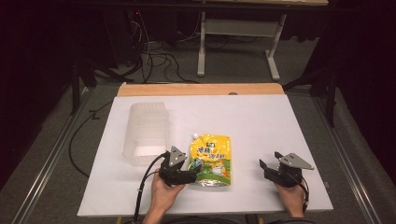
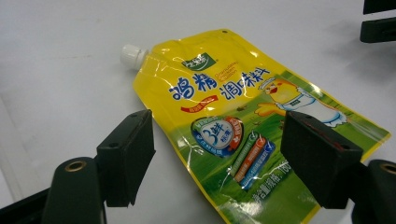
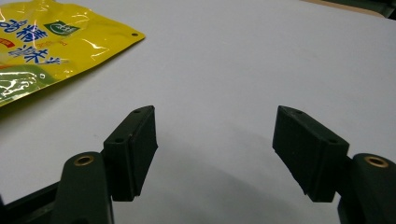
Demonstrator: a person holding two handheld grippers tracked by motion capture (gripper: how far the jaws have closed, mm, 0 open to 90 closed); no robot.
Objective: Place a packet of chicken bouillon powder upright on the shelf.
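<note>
High view: a yellow pouch [image 1: 211, 160] of seasoning lies flat near the front middle of a white worktop [image 1: 261, 121], its white screw cap [image 1: 194, 136] pointing away from the person and toward a clear plastic tub [image 1: 145, 133] that stands empty just to its left. The left gripper [image 1: 186, 177] has its fingers [image 2: 127, 154] spread apart around the pouch's lower left corner, one over the bare surface beside the edge and the other over the printed face; nothing is pinched yet, and whether a finger touches the film cannot be told. The right gripper [image 1: 268, 167], well apart to the pouch's right, hangs over bare worktop with its fingers likewise spread and empty. Judged from this, the work is at its very start: the pouch is not lifted, and if the tub is its destination, the grasp, the carry and the drop all remain. The pouch is glossy, crinkled film, soft and flat, with sealed edges, a green lower band and a cartoon chick. The tub is thin, translucent and ribbed, with rounded corners. The worktop is smooth and matte, edged in wood at the far side.
</note>
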